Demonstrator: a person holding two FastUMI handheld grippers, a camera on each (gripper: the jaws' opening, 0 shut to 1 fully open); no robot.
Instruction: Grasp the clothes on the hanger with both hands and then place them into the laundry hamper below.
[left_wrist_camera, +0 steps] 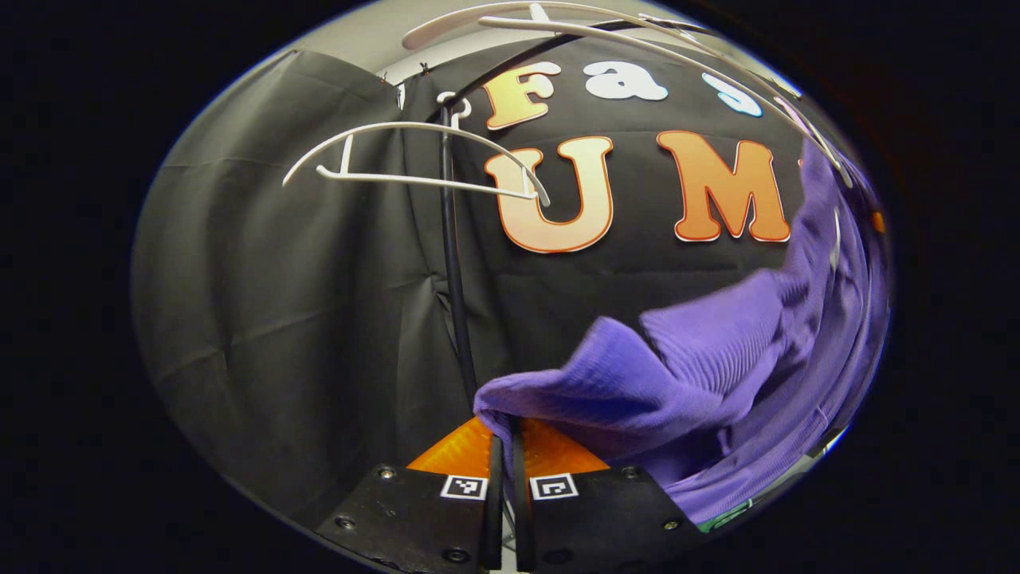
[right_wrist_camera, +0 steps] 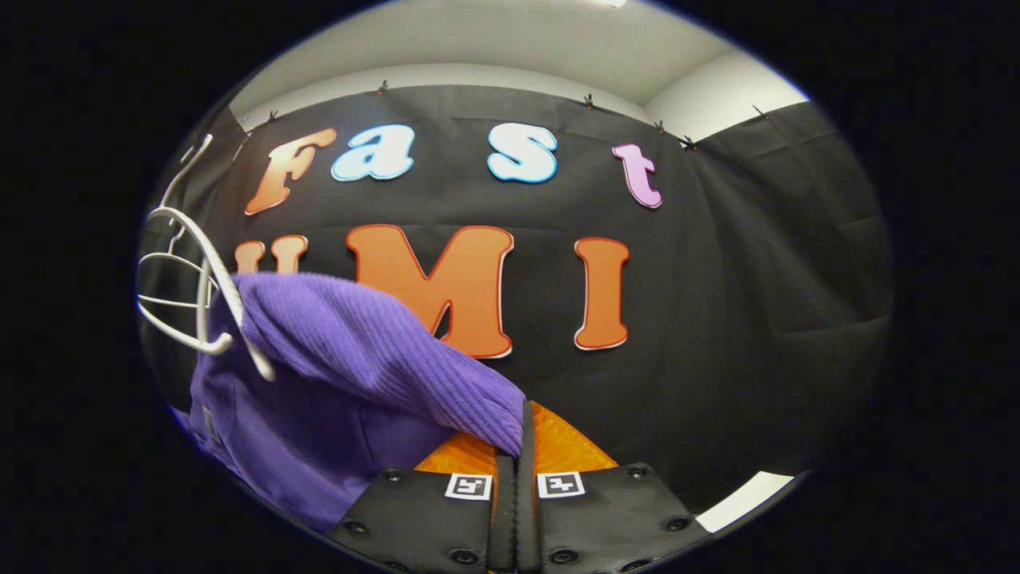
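Left gripper view: left gripper (left_wrist_camera: 505, 446) and right gripper (right_wrist_camera: 518, 434) each clamp the purple top (left_wrist_camera: 717, 383), partly off its hanger (right_wrist_camera: 199, 295); hamper drop remains.

Purple ribbed knit garment (left_wrist_camera: 717, 375), seen again in the right gripper view (right_wrist_camera: 358, 359), was one solid purple, no print. White plastic hangers (left_wrist_camera: 414, 163) were plain white, same at the left edge of the right gripper view (right_wrist_camera: 191, 279). Thin rack pole (left_wrist_camera: 454, 279) was black. Wall strip above the cloth (right_wrist_camera: 510, 40) was pale grey-white.
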